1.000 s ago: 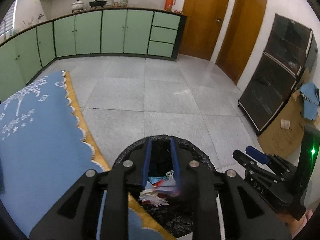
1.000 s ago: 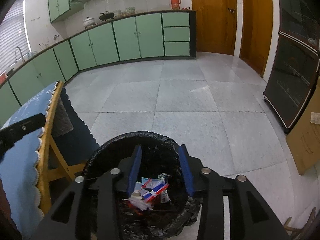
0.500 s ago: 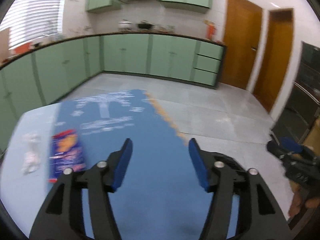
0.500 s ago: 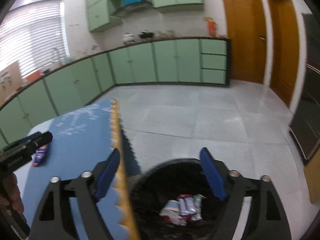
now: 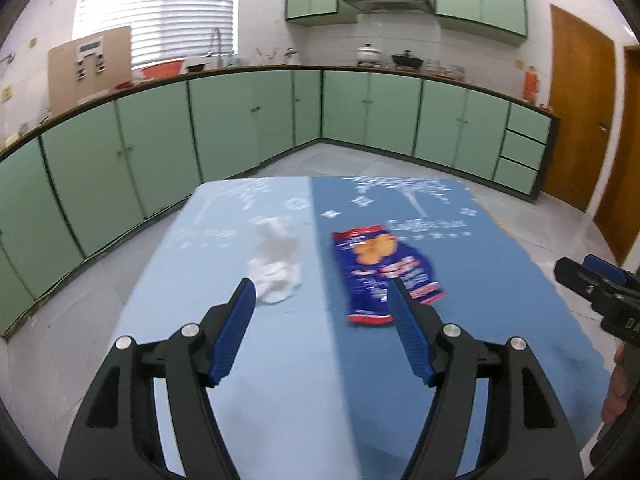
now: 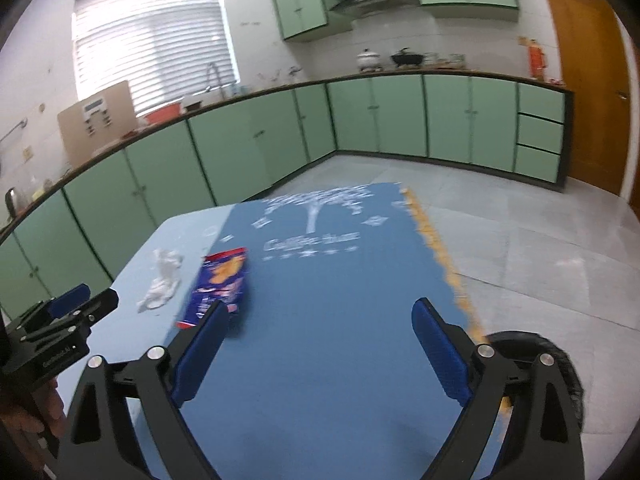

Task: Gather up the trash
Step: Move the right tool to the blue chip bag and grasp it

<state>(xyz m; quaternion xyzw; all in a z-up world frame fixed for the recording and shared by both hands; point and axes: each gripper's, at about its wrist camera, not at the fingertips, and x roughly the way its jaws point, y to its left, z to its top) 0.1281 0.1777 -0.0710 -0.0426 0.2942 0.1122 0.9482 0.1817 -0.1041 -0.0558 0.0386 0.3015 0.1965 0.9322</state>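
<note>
Both tongs over desk (image 5: 280, 380) with blue cloth, nothing between prongs. Left tongs (image 5: 322, 298) spreading, partway apart; right tongs (image 6: 318, 316) spreading, near full width. Trash on desk: crumpled white tissue (image 5: 276, 268), blue snack wrapper (image 5: 384, 274) just beside it, apart. Left view: both pieces just past left tongs' tips. Right view: same pieces off to left; only this view shows black-lined trash bin (image 6: 560, 364) on floor at desk's right edge. Motion blur throughout.

Both grippers' jaws opening, empty
</note>
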